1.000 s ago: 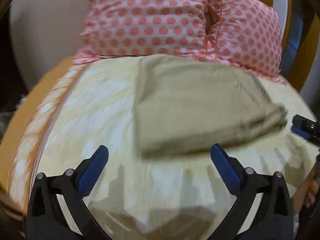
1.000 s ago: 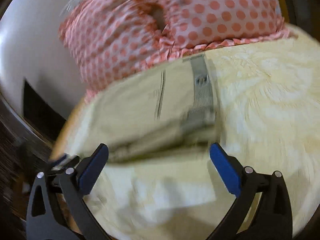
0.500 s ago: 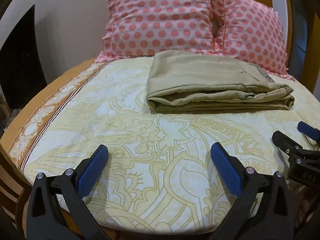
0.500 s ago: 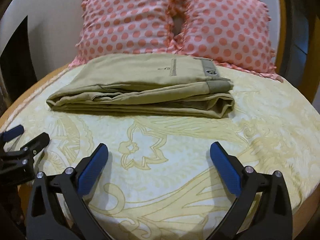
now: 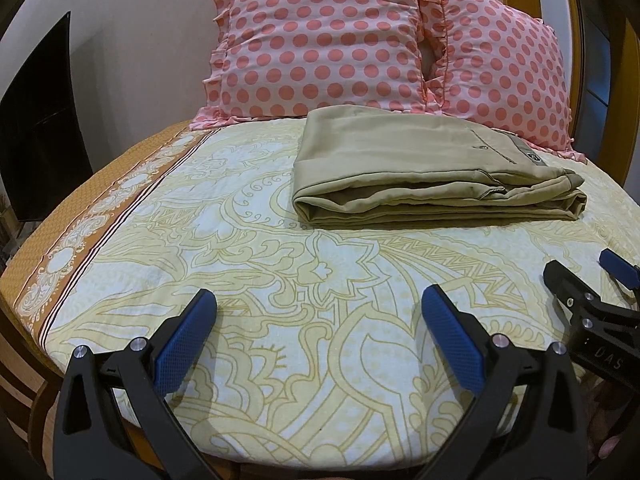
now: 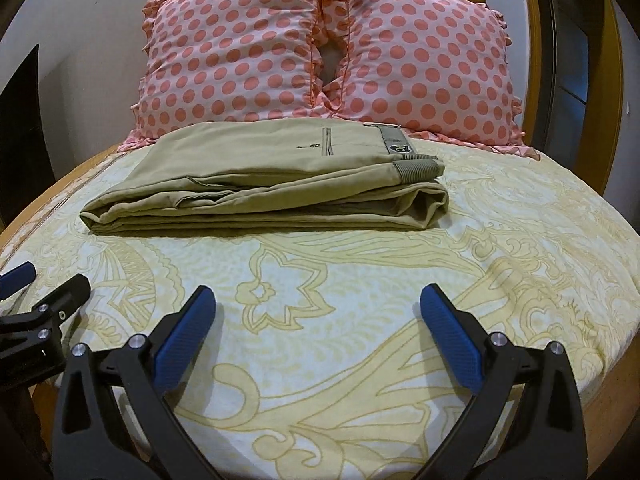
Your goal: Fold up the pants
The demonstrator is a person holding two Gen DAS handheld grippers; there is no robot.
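Observation:
The khaki pants [image 5: 424,176] lie folded in a flat rectangular stack on the bed, just in front of the pillows; they also show in the right wrist view [image 6: 272,188], waistband to the right. My left gripper [image 5: 318,320] is open and empty, held over the sheet well short of the pants. My right gripper [image 6: 316,316] is open and empty, also back from the pants. The right gripper shows at the right edge of the left wrist view [image 5: 588,280]; the left gripper shows at the left edge of the right wrist view [image 6: 44,292].
A yellow patterned bedsheet [image 5: 240,240] with an orange border [image 5: 80,224] covers the bed. Two pink polka-dot pillows [image 5: 320,44] [image 5: 504,80] lean against the wall behind the pants. A wooden frame [image 6: 612,80] stands at the right, a dark panel [image 5: 36,128] at the left.
Both grippers have pulled back and away from the folded pants, which now lie still on the bed. The views have gone from blurred to steady.

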